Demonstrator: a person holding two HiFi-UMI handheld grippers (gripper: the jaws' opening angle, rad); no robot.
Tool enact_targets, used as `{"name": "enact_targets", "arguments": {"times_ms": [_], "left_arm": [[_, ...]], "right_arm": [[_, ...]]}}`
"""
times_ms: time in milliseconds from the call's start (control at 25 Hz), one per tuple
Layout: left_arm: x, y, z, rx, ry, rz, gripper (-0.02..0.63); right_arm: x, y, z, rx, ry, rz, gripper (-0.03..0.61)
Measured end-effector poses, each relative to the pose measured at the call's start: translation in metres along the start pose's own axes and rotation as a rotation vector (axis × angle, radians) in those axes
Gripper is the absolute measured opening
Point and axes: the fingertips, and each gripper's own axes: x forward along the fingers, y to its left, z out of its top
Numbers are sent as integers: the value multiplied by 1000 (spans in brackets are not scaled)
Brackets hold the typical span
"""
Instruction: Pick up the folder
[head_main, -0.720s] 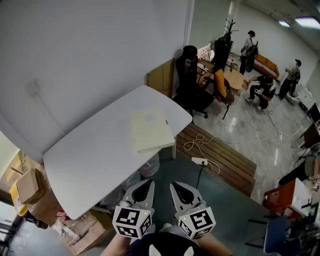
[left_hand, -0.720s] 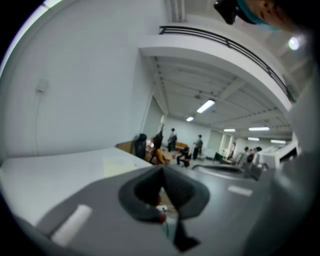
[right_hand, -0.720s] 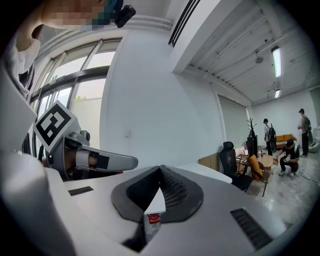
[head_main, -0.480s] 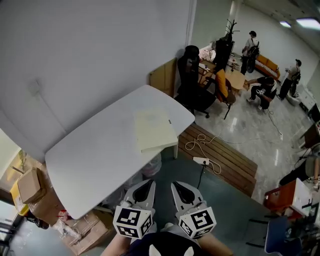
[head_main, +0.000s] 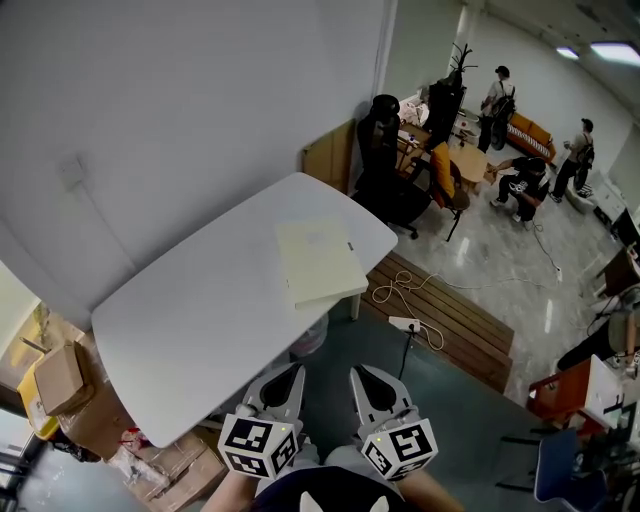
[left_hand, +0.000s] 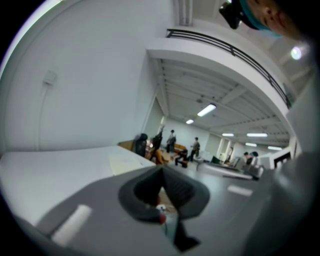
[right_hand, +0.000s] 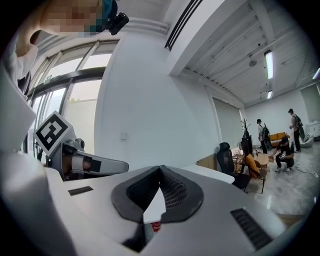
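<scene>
I see folder (head_main: 318, 260) flat on table (head_main: 190, 320) | my left gripper (head_main: 289, 372) clenched, empty | right gripper (head_main: 364, 373) clenched, empty | both apart from folder

Folder (head_main: 318, 260) and table (head_main: 190, 320) shifted rightward in head view

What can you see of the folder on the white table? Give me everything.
The folder is a pale cream, closed rectangle with a matte, card-like cover and a small dark tab on its right edge. It lies flat near the right end of the white table as the head view shows it, close to the table's near edge. Only the table touches it, and nothing lies on top.
</scene>
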Motion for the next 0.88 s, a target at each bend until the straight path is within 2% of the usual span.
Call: {"name": "enact_targets", "arguments": {"times_ms": [200,520,640,880], "left_arm": [[-4,5,2,-43,-5,-64,5],[10,-9,-4,28,54,-103,5],[22,-12,-6,50,61,-94,5],[58,2,2,81,66,-26,5]], "right_arm": [[3,13,2,-28,-11,-7,9],[8,10,-2,-32,10,-4,9],[14,1,-6,-28,20,3,9],[41,-26,-4,-38,25,35,9]]}}
